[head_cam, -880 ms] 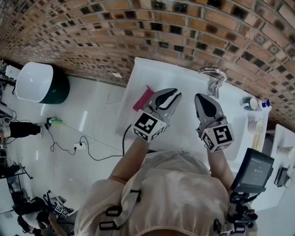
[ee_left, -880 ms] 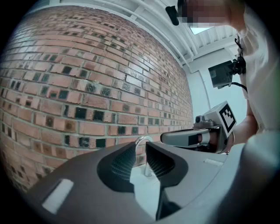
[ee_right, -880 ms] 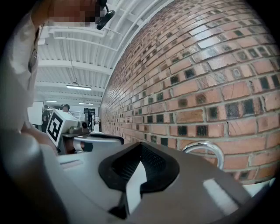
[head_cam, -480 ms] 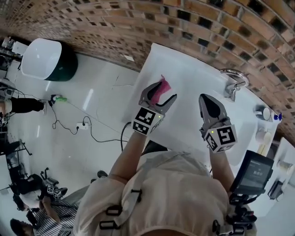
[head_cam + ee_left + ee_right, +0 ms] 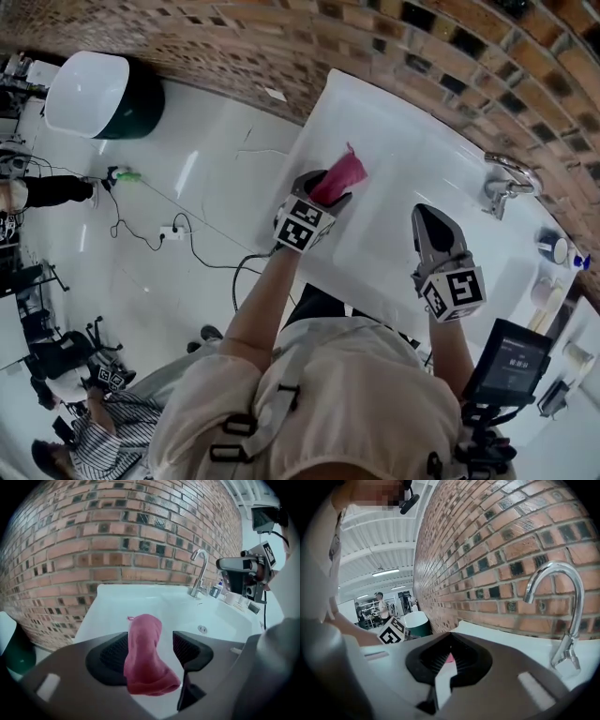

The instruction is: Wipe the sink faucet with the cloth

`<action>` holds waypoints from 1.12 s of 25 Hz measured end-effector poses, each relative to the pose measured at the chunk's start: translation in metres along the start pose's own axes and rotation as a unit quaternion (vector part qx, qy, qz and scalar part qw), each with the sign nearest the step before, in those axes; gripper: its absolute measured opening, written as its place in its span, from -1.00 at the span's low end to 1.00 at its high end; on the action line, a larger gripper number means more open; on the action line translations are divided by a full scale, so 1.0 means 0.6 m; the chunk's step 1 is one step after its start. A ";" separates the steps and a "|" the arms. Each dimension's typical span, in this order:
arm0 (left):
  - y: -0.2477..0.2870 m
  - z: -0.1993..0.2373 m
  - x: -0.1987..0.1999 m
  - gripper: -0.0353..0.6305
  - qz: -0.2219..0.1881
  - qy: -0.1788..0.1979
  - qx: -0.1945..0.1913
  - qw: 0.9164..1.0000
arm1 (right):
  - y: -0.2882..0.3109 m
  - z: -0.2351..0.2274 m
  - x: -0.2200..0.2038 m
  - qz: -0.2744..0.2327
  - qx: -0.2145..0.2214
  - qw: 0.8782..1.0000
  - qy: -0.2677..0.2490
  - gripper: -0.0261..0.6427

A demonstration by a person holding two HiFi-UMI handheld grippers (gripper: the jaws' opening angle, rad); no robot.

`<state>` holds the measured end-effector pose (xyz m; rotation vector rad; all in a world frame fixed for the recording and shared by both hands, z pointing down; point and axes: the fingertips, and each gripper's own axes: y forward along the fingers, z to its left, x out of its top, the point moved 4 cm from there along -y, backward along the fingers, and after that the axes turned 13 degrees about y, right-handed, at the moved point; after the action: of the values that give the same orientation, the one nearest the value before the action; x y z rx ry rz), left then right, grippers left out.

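While the pink cloth sits on the sink ledge between the left gripper's wide-apart jaws, unpinched, the right gripper hangs closed, empty. Step: grabbing the cloth. Next: clamp it, carry it to the faucet, well apart.
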<state>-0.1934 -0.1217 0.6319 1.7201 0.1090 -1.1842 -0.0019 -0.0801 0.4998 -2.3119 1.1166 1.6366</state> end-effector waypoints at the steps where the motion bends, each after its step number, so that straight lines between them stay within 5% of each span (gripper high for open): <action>1: 0.010 0.003 -0.005 -0.07 0.006 0.001 -0.001 1.000 | 0.001 -0.003 -0.003 0.002 -0.003 1.000 0.002 -0.94; 5: 0.039 0.023 -0.037 -0.09 0.048 0.008 0.017 0.999 | -0.004 -0.013 -0.009 0.009 -0.011 1.000 0.006 -0.94; 12: 0.058 0.041 -0.048 -0.57 0.063 0.018 0.042 0.997 | -0.028 -0.039 -0.012 0.009 -0.033 0.999 0.015 -0.94; 14: 0.050 0.036 -0.036 -0.63 0.064 -0.005 0.036 0.997 | -0.038 -0.037 -0.005 0.007 -0.031 0.999 0.012 -0.94; 17: 0.027 0.025 0.026 -0.64 0.021 -0.024 0.035 0.999 | -0.055 -0.038 0.012 -0.006 -0.033 0.999 0.003 -0.94; 23: -0.005 -0.018 0.214 -0.64 -0.101 0.016 0.026 0.994 | -0.106 -0.051 0.056 -0.042 -0.049 0.998 -0.009 -0.94; 28: 0.010 -0.085 0.345 -0.64 -0.151 0.056 0.001 0.987 | -0.170 -0.069 0.079 -0.069 -0.073 0.995 -0.015 -0.94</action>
<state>-0.0500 -0.1743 0.4834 1.8148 0.4512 -1.3035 0.0996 -0.0495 0.4442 -2.3825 0.8372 1.7466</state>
